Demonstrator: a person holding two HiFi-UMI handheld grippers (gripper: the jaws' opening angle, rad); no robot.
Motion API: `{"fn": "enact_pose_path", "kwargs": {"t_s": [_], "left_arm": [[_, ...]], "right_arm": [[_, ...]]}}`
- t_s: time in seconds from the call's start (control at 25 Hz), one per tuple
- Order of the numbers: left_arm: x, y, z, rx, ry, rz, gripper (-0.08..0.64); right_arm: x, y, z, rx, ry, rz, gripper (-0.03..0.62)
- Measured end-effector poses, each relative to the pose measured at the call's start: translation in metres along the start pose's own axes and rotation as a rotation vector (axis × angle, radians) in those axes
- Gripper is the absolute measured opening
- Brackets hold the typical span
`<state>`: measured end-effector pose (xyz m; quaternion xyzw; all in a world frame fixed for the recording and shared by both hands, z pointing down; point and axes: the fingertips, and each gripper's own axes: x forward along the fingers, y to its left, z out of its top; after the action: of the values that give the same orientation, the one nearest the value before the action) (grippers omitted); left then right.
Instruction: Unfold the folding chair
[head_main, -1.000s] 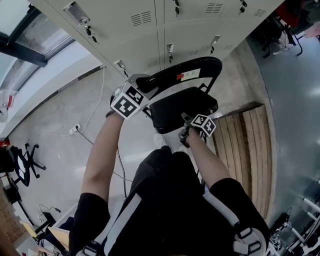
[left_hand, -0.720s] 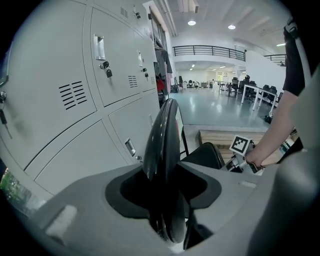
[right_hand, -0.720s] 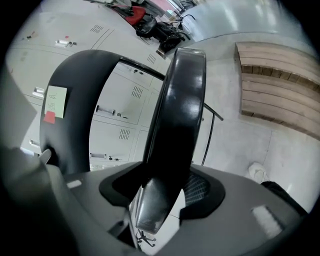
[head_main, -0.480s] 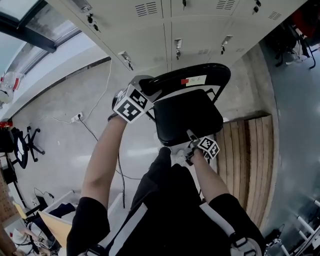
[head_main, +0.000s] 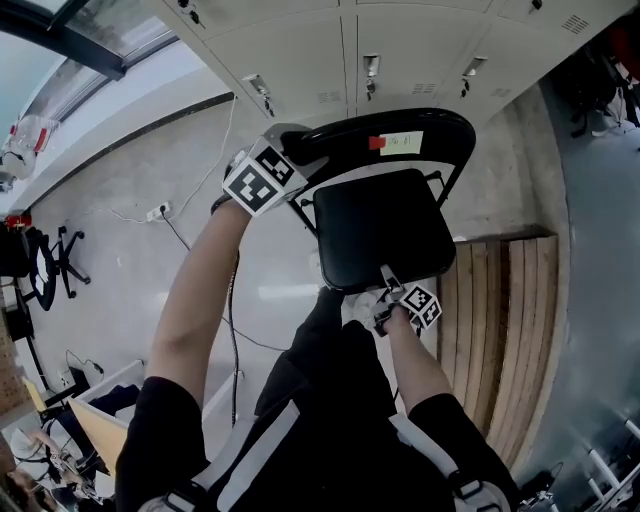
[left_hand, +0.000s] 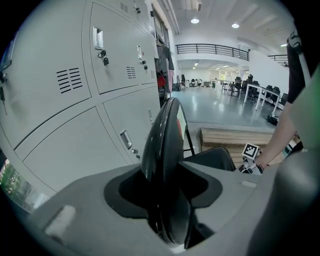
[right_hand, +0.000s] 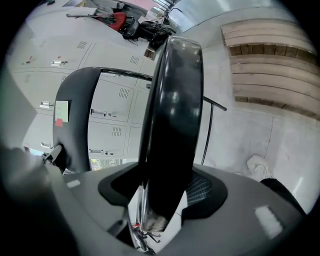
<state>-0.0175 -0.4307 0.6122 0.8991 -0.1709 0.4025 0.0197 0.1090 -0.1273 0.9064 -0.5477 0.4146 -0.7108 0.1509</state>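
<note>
The folding chair (head_main: 380, 230) stands at my twelve o'clock, seat nearly level. My left gripper (head_main: 288, 142) clamps the backrest (head_main: 430, 125) at its ten o'clock corner, and my right gripper (head_main: 386, 280) clamps the seat (head_main: 350, 250) at six. Both jaws have just been easing wider, though the pads seem to be pressing. I'd push the seat flat while steadying the back. Lockers (head_main: 420, 50) crowd twelve and a wooden platform (head_main: 500, 320) sits at three. Open floor (head_main: 130, 200) lies at nine.
</note>
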Motion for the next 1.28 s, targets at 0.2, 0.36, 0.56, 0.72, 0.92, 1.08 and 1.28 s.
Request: {"fn": "enact_pose_path", "kwargs": {"t_s": [0.2,0.36,0.56,0.72,0.92,1.08,1.28], "left_arm": [[0.011,-0.004,-0.010,-0.005,-0.033,-0.031,0.196],[0.015,-0.007,-0.011,0.020,-0.062,-0.054,0.195],[0.020,0.002,-0.016,0.025,-0.045,-0.067,0.195],[0.015,-0.022,-0.017,0.035,-0.065,-0.102,0.189],[0.013,-0.043,-0.022,0.046,-0.080,-0.117,0.183],[0.015,-0.042,-0.021,0.029,-0.112,-0.088,0.186],[0.015,-0.039,-0.020,0.038,-0.134,-0.094,0.185]], "right_arm": [[-0.002,-0.044,-0.007,0.027,-0.033,-0.043,0.262],[0.004,-0.060,-0.008,0.023,-0.044,-0.008,0.265],[0.015,-0.067,-0.028,0.061,-0.022,0.027,0.268],[0.011,-0.083,-0.038,0.086,-0.013,0.044,0.270],[0.010,-0.107,-0.041,0.090,0.001,0.072,0.273],[0.012,-0.109,-0.038,0.062,-0.018,0.127,0.268],[0.014,-0.110,-0.044,0.079,0.000,0.102,0.273]]}}
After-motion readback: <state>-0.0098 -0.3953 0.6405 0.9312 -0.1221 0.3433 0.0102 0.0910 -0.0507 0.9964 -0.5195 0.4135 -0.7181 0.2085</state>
